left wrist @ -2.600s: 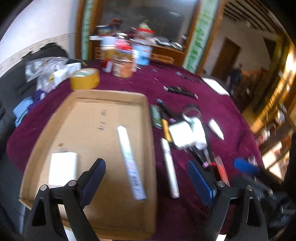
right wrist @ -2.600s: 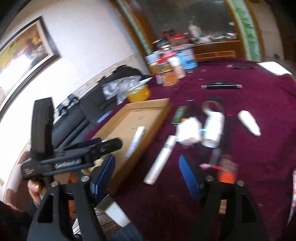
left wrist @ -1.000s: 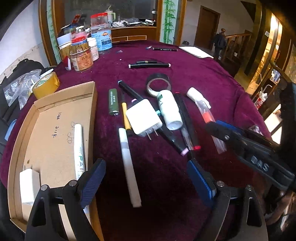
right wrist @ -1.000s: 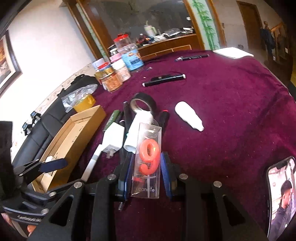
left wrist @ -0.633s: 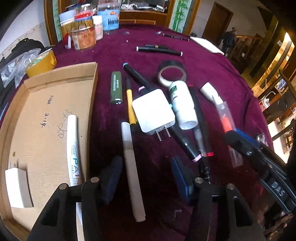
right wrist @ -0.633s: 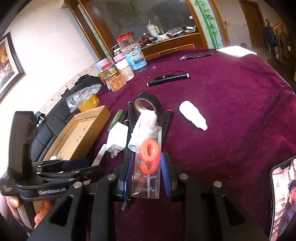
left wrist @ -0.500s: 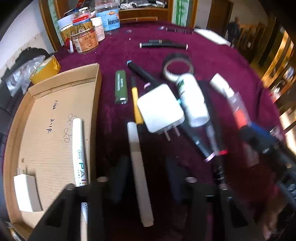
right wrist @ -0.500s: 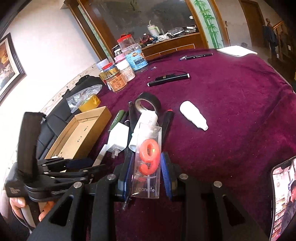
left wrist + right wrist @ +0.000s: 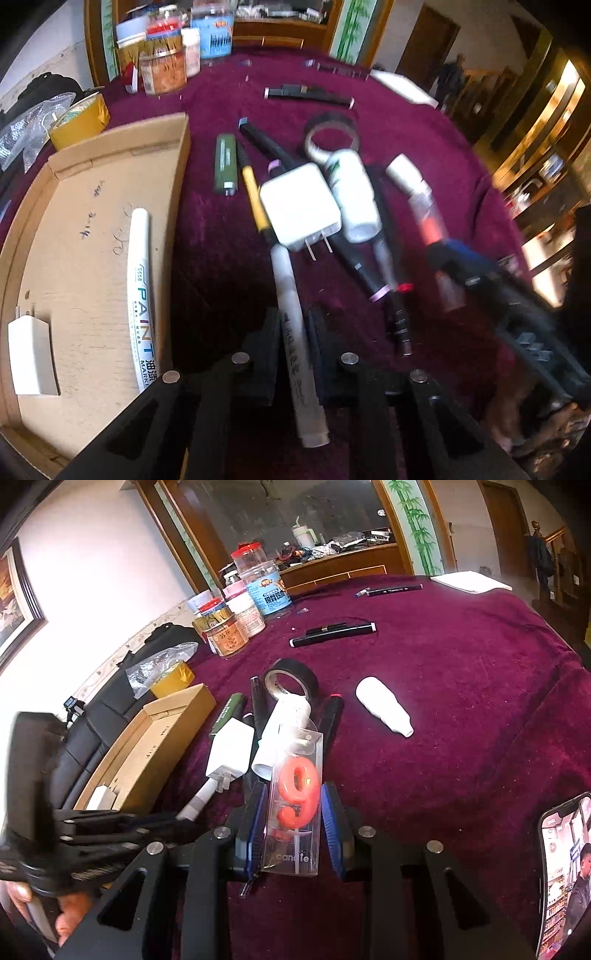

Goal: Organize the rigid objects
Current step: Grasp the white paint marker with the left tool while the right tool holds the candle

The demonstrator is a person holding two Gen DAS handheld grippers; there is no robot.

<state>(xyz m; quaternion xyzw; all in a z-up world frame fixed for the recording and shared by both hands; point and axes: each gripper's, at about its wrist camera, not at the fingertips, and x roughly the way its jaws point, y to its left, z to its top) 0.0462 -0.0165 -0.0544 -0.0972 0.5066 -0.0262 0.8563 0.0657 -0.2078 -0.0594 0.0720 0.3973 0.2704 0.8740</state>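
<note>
My left gripper is shut on a white marker pen that lies on the purple cloth beside the cardboard tray. The tray holds a white paint marker and a small white charger. My right gripper is shut on a clear candle box with a red 9. A pile lies ahead: a white plug adapter, a white bottle, black pens, a green lighter, and black tape.
Jars and tins stand at the table's far left. A yellow tape roll sits behind the tray. A white tube and a black marker lie further out. A phone is at the right edge.
My left gripper has moved down and forward over the white marker pen and closed on it. My right gripper keeps holding the candle box, barely moved.
</note>
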